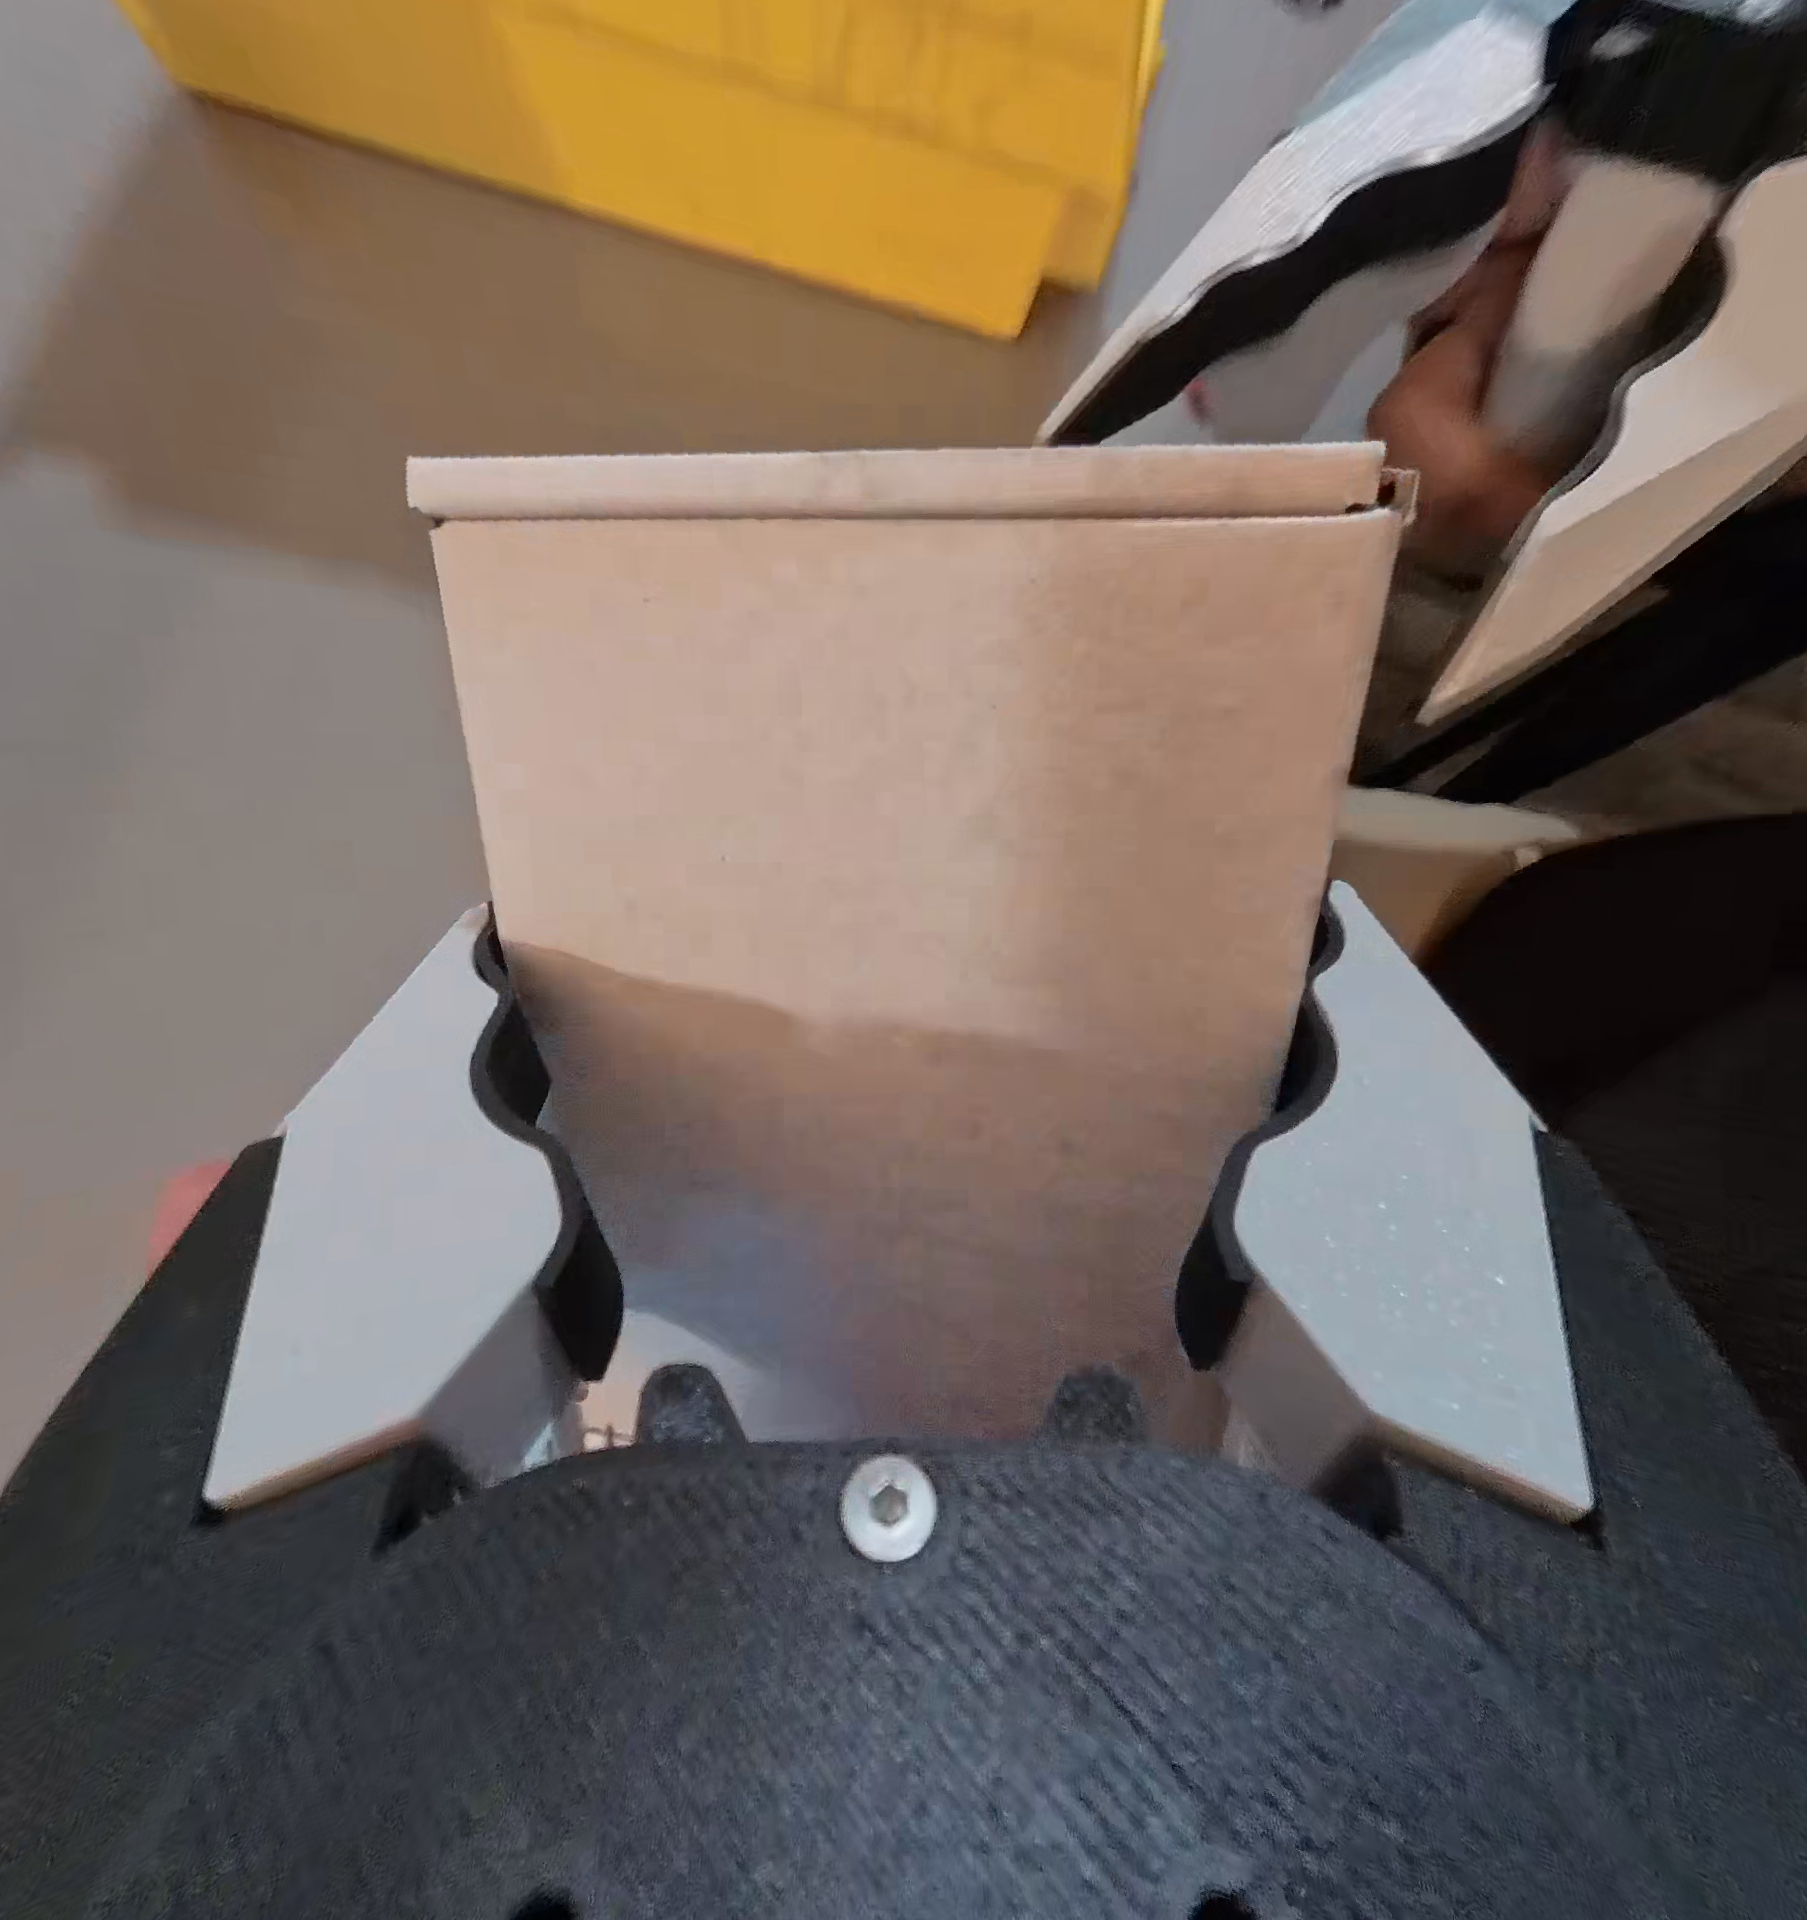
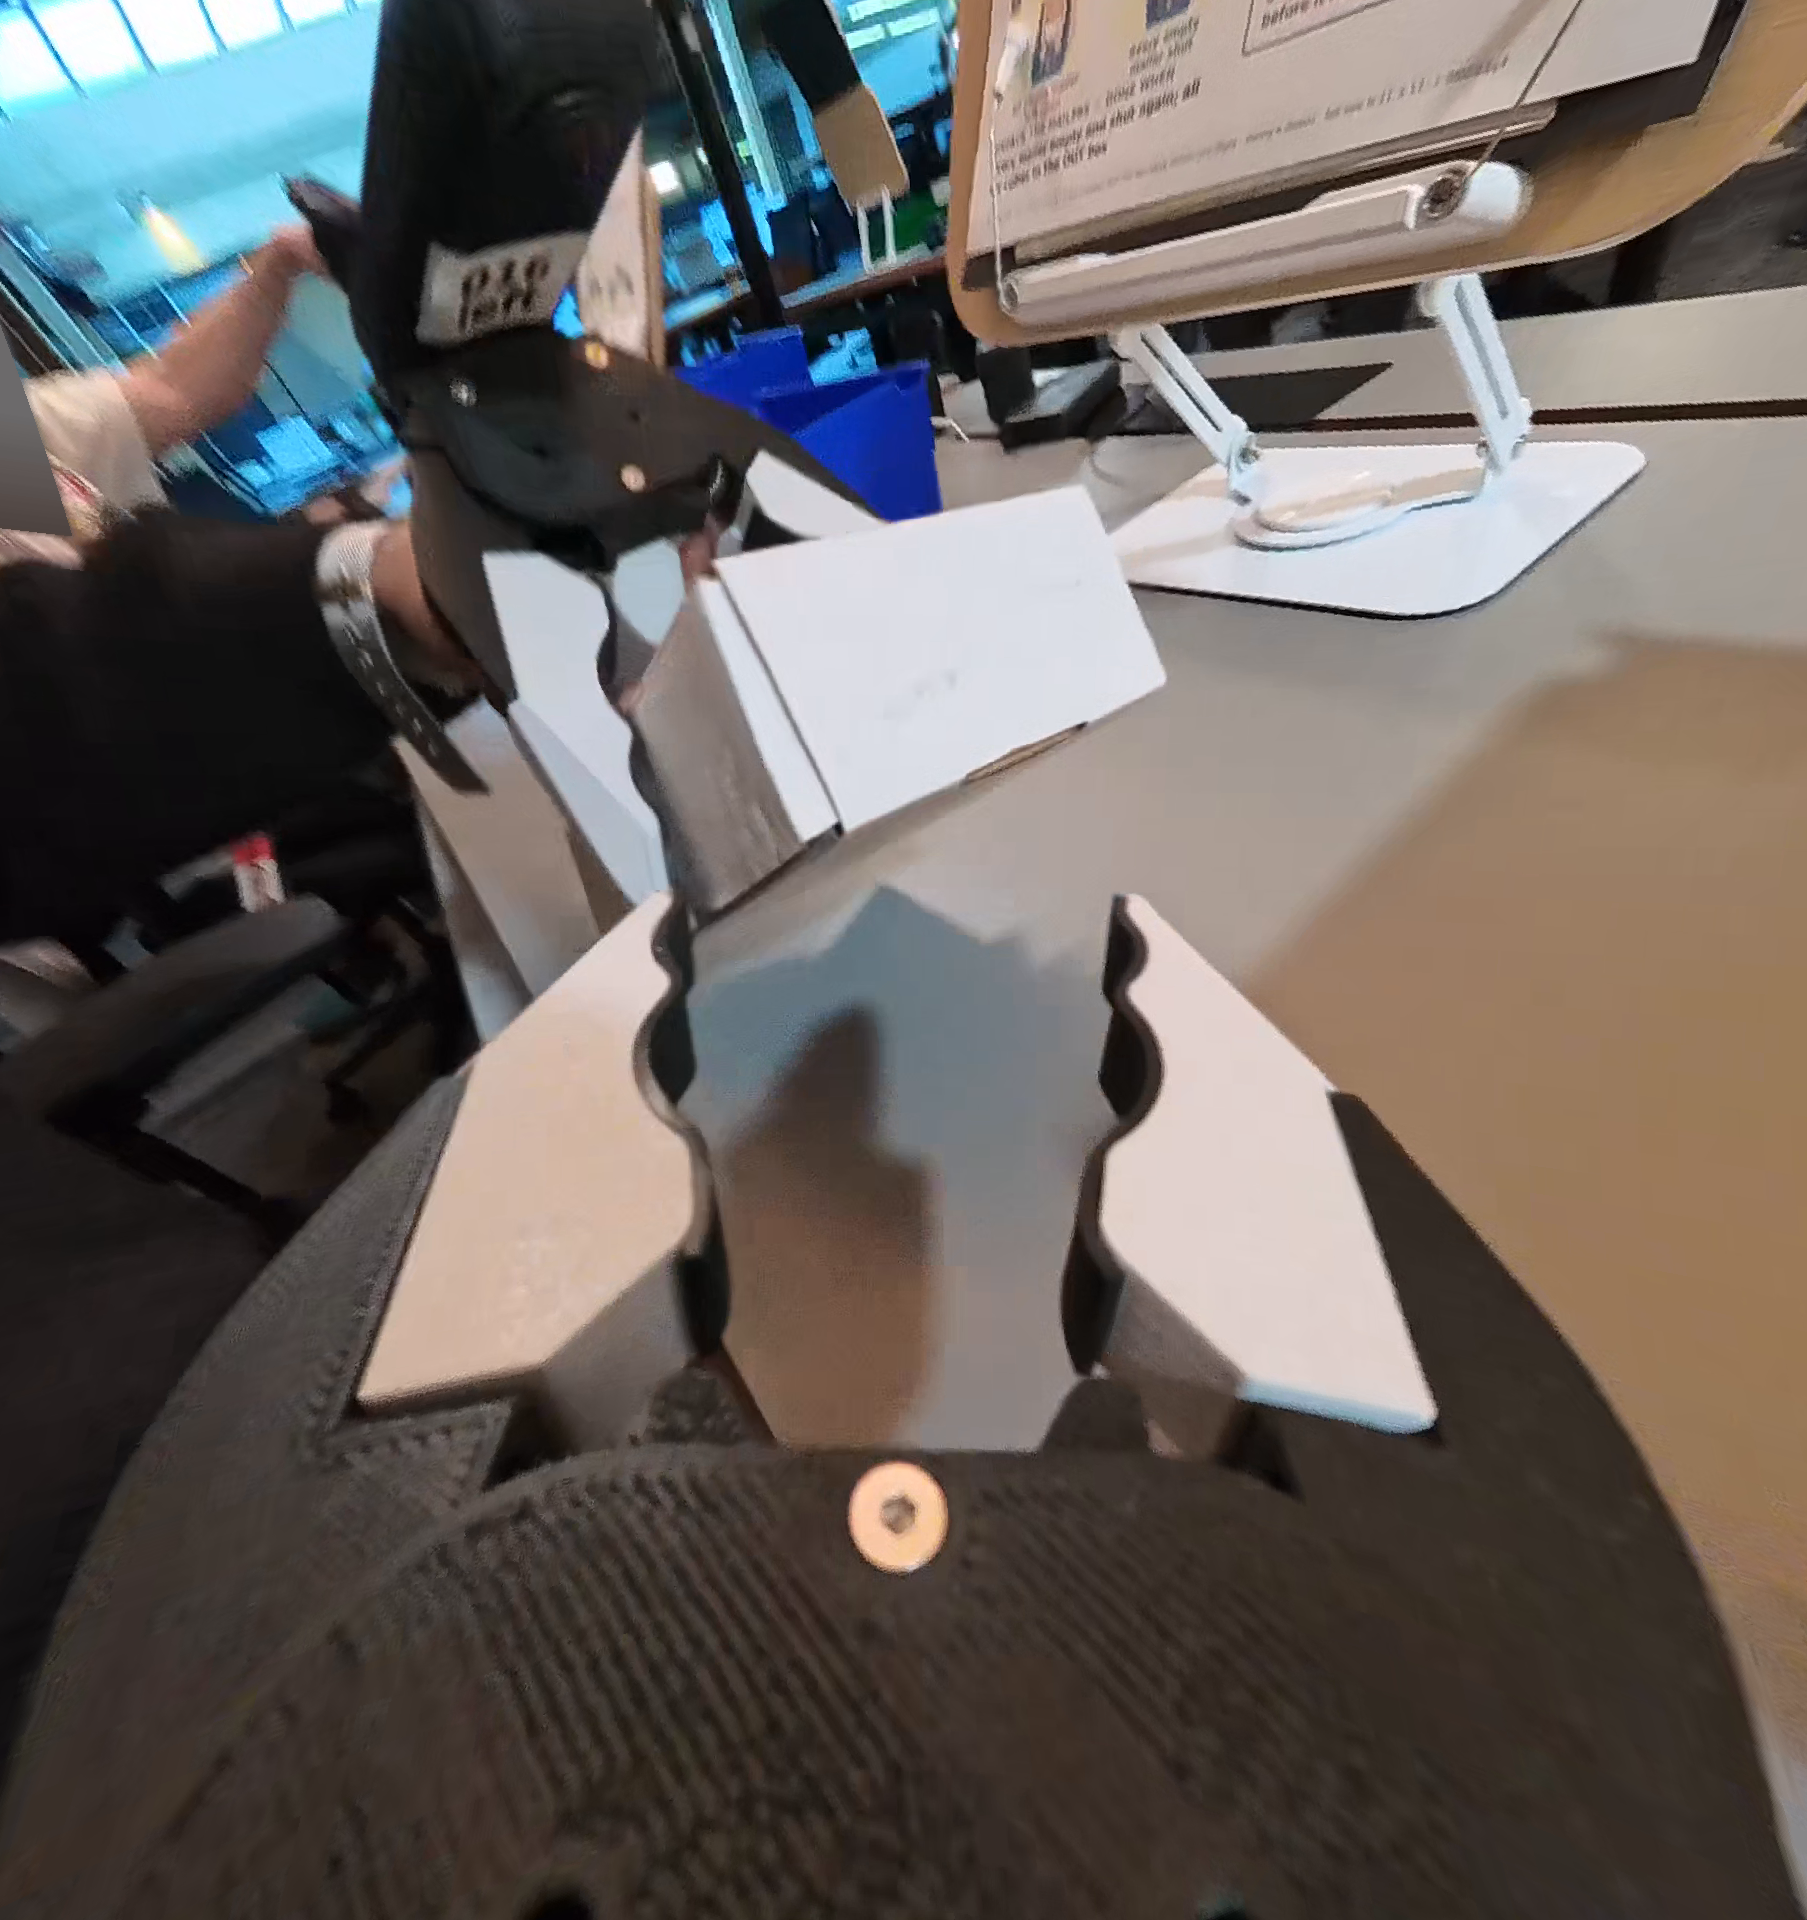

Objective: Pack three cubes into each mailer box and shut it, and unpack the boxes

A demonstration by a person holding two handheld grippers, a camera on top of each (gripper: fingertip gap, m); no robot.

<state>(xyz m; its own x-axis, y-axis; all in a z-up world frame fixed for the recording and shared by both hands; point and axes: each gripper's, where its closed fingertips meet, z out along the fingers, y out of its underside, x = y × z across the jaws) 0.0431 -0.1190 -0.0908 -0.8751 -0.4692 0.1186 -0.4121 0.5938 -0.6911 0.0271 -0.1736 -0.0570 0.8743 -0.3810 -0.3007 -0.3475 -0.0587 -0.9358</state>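
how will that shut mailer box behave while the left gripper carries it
The mailer box is corrugated card, so probably stiff and light. The left gripper clamps only its near end, so it may sag or pivot. Its lid looks tucked, likely staying shut.

**Layout: box in left gripper at table edge**

Left wrist view: box (image 1: 909, 748) sits between the left gripper (image 1: 904, 935) fingers, sticking out ahead of them, closed flap edge at the far end. Table (image 1: 151, 675) is below and to the left. Bin (image 1: 774, 135) on the table, beyond the box, upper left. Right gripper (image 1: 1450, 436) is up right of the box, one fingertip just beside the box's far right corner.

Right wrist view: right gripper (image 2: 899, 935) has nothing between its fingers, table (image 2: 1398, 831) beneath it. Box (image 2: 909, 665) ahead, held by the left gripper (image 2: 670, 717) coming in from the left, near the table's left edge. Stand (image 2: 1387, 509) on the table behind the box, to the right, carrying a board (image 2: 1294, 135) on top
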